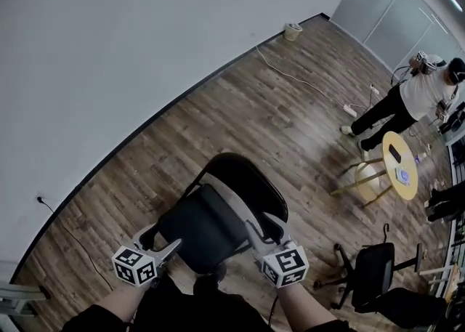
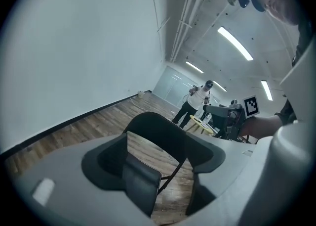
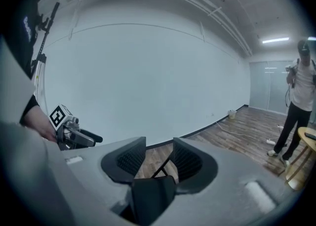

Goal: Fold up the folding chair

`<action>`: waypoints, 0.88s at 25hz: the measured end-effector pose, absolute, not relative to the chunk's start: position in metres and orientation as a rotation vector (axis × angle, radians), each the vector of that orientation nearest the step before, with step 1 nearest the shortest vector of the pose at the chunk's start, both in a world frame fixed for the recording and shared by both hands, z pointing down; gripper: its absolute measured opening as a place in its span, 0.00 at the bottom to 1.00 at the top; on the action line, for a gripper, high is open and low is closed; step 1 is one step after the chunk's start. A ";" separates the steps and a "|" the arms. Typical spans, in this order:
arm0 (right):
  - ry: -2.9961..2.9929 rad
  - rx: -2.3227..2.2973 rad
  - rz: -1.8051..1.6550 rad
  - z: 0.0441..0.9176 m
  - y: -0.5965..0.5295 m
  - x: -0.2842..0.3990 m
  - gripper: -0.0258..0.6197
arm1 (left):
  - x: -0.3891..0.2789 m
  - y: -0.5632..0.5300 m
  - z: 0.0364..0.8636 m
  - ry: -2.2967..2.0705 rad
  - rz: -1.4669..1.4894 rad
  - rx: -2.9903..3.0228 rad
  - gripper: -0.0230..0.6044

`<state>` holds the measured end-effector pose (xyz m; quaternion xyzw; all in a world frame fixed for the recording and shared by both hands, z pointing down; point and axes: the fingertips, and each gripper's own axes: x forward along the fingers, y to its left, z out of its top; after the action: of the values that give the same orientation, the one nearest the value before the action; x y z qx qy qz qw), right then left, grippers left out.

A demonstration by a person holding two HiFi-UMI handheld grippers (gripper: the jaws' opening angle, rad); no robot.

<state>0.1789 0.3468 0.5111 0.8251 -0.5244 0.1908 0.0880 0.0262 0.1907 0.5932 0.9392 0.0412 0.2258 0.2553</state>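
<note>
Your chair stands unfolded right before you. Left gripper and right gripper flank its seat, jaws apart, clamping nothing — set each edge deep, squeeze evenly, then tip it up.

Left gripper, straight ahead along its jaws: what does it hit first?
Most likely the folding chair's seat: its black edge sits low between the left gripper's open jaws, apparently not yet clamped. The backrest lies further along that line. Exact depth is unclear.
</note>
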 end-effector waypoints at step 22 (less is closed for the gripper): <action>-1.213 2.118 0.724 0.612 0.366 0.299 0.44 | 0.012 0.147 0.796 0.026 0.713 2.310 0.70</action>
<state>0.2992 0.3655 0.6124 0.7952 -0.4554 0.2719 0.2937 0.0118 0.1470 0.7963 0.8936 0.0099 0.2758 0.3540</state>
